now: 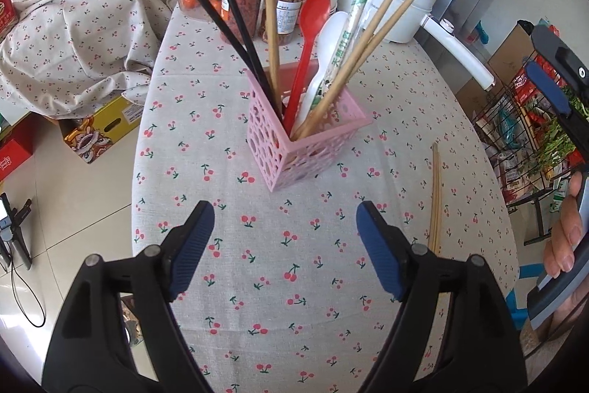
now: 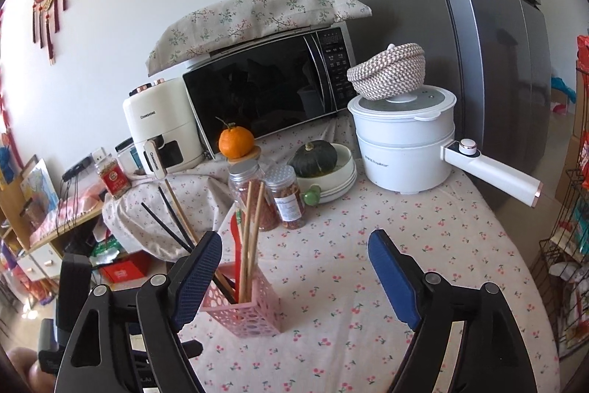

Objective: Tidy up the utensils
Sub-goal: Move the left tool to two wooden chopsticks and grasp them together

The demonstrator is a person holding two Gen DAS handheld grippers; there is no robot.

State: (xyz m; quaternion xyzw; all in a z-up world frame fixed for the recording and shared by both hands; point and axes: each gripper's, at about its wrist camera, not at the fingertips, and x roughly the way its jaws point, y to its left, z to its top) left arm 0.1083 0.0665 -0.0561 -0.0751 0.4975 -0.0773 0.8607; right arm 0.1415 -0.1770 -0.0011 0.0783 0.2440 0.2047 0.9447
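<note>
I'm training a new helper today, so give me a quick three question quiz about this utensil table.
1. True or false: the red spoon stands inside the pink holder.
2. Where do the loose wooden chopsticks lie: A on the tablecloth, B inside the holder, C in a hand-held gripper?
3. Fill in: both the left hand-held gripper and the right hand-held gripper are ____ and hold nothing.

Key: 1 true; 2 A; 3 open.

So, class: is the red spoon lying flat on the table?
No, the red spoon stands upright inside the pink holder, among the chopsticks.
</note>
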